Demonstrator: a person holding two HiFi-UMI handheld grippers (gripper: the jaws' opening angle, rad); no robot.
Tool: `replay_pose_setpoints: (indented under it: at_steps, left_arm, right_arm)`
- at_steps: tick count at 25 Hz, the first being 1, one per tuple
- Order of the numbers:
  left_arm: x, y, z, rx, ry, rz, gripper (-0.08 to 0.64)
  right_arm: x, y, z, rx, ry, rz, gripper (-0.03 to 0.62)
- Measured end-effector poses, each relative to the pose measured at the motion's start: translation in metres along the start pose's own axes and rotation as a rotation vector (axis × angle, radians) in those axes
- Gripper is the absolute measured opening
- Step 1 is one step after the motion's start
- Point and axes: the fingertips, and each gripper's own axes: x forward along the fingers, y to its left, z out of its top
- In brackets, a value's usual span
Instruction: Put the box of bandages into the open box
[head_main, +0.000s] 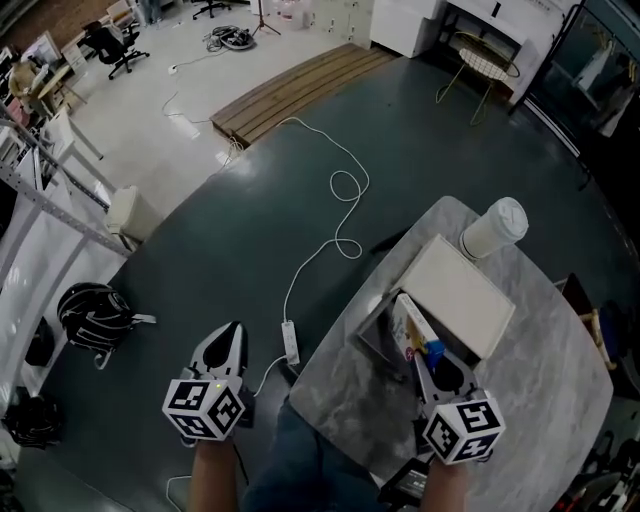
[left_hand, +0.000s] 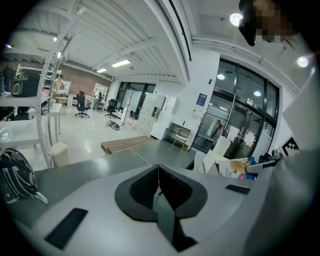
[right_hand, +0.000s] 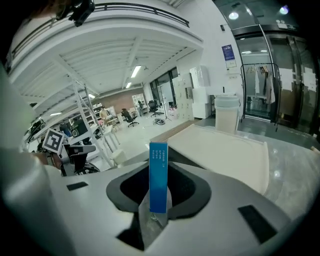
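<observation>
A marble table (head_main: 540, 360) carries the open box (head_main: 372, 338), a grey tray whose white lid (head_main: 458, 292) is folded back behind it. My right gripper (head_main: 424, 357) is shut on the box of bandages (head_main: 410, 328), a thin white carton with colourful print and a blue edge, held on end over the tray's near side. In the right gripper view the blue edge of the box of bandages (right_hand: 158, 175) stands upright between the jaws of my right gripper (right_hand: 157, 200), with the lid (right_hand: 225, 150) beyond. My left gripper (head_main: 229, 338) hangs off the table over the floor, and the left gripper view shows this left gripper (left_hand: 159, 172) shut and empty.
A white cylindrical container (head_main: 494, 229) stands at the table's far edge behind the lid. A white cable with a power strip (head_main: 291, 342) runs across the dark floor by the table. A black helmet (head_main: 92, 314) lies on the floor at left. Wooden planks (head_main: 300, 90) lie far off.
</observation>
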Motion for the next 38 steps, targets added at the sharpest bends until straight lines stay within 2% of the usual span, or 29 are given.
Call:
replay_pose_setpoints:
  at_steps: [4, 9, 10, 12, 17, 26, 31, 33, 38]
  left_arm:
    - [0.006, -0.003, 0.002, 0.045, 0.009, -0.002, 0.014]
    - [0.01, -0.005, 0.001, 0.056, 0.017, -0.012, 0.014]
    - [0.01, -0.005, 0.001, 0.06, 0.019, -0.014, 0.014]
    - [0.011, -0.006, 0.002, 0.067, 0.021, -0.016, 0.014]
    - [0.011, -0.006, 0.005, 0.069, 0.014, -0.007, 0.014]
    - [0.005, -0.008, 0.016, 0.076, -0.002, -0.007, 0.014]
    - [0.001, -0.008, 0.026, 0.086, -0.02, -0.004, 0.014]
    - [-0.002, -0.008, 0.032, 0.09, -0.029, -0.006, 0.014]
    - [-0.005, -0.011, 0.048, 0.105, -0.058, -0.016, 0.014]
  right_arm:
    - [0.007, 0.0, -0.003, 0.109, 0.032, 0.02, 0.104]
    - [0.016, -0.006, -0.014, 0.419, 0.092, 0.068, 0.104]
    - [0.018, -0.008, -0.018, 0.468, 0.115, 0.073, 0.104]
    - [0.021, -0.015, -0.027, 0.506, 0.158, 0.06, 0.106]
    - [0.025, -0.027, -0.034, 0.509, 0.193, 0.018, 0.126]
    - [0.035, -0.044, -0.055, 0.366, 0.323, -0.149, 0.207]
    - [0.038, -0.047, -0.059, 0.307, 0.336, -0.217, 0.222]
    - [0.038, -0.046, -0.059, 0.272, 0.344, -0.252, 0.273]
    - [0.034, -0.054, -0.059, 0.211, 0.336, -0.347, 0.284]
